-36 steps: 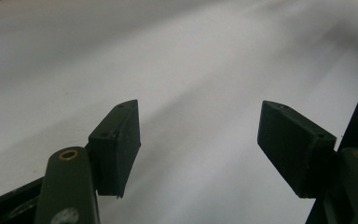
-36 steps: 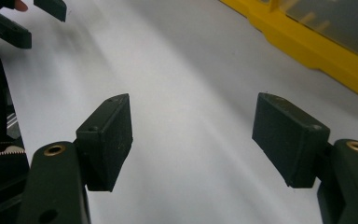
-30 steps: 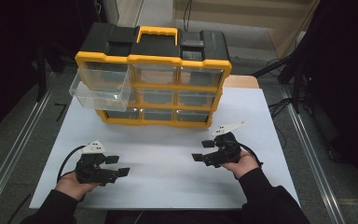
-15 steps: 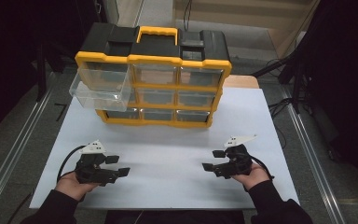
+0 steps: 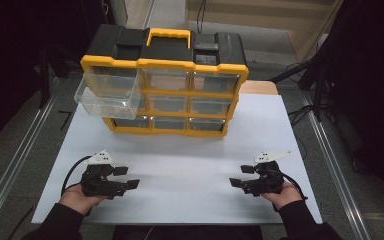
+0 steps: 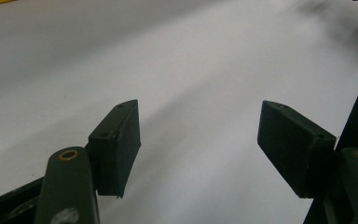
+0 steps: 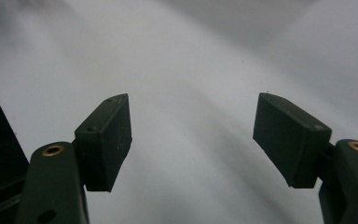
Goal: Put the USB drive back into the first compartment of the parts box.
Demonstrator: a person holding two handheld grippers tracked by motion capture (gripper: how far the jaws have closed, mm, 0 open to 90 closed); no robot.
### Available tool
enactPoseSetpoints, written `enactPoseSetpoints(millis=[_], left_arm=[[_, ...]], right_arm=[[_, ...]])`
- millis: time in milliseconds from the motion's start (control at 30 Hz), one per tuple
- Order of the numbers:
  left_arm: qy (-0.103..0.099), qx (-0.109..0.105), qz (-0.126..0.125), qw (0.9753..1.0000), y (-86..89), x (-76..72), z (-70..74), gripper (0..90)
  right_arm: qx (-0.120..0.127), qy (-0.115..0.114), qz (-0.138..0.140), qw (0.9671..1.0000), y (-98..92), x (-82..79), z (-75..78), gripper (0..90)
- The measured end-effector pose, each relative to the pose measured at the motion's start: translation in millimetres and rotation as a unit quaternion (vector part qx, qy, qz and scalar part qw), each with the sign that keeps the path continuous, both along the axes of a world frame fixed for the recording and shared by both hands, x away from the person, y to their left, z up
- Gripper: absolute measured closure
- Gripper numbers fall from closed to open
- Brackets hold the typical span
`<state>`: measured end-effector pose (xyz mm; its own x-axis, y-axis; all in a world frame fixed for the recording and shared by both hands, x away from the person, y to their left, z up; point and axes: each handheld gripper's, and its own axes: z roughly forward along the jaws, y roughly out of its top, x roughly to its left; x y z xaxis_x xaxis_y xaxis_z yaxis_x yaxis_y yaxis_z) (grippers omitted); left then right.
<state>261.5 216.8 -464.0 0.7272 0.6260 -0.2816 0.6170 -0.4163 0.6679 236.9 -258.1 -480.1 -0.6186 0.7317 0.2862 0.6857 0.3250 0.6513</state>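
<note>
A: Start at the fingers. How do they stand?

B: Both pairs are spread with nothing between them. The left gripper [image 5: 126,177] rests low at the near left of the white desk [image 5: 190,160], its fingers [image 6: 116,144] pointing toward the middle. The right gripper [image 5: 241,176] sits at the near right, its fingers [image 7: 105,140] also turned inward. Bare desk lies under each pair.

A: And the thing they would go for?

B: The clear plastic drawer [image 5: 107,95], pulled out of the top-left slot of the yellow and black organiser cabinet [image 5: 165,85]. It juts toward the near side, overhanging the drawers below it, and looks empty.

A: Which way does it lie from the fingers?

B: Far and slightly right of the left gripper, nearly straight ahead. From the right gripper it is far and well to the left, across the whole desk. Both grippers are well apart from it.

A: So the left one is nearer?

B: I judge so, clearly. The drawer's long axis runs left to right along its front wall, while it slides near to far. To push it home, the left fingers would need to turn from pointing sideways to facing the far side, then meet that front wall squarely.
</note>
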Motion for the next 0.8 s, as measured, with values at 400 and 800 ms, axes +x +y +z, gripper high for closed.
enactPoseSetpoints(millis=[400, 800], left_arm=[[0.000, -0.011, 0.007, 0.9999, 4.8, 1.0, 2.2, 31.0], [0.000, -0.009, 0.006, 0.9999, 4.8, 0.9, 1.9, 31.0]], right_arm=[[-0.004, 0.001, -0.015, 0.9999, -13.6, 1.3, -4.2, 26.2], [-0.006, 0.001, -0.009, 0.9999, -10.3, 1.2, -4.4, 26.2]])
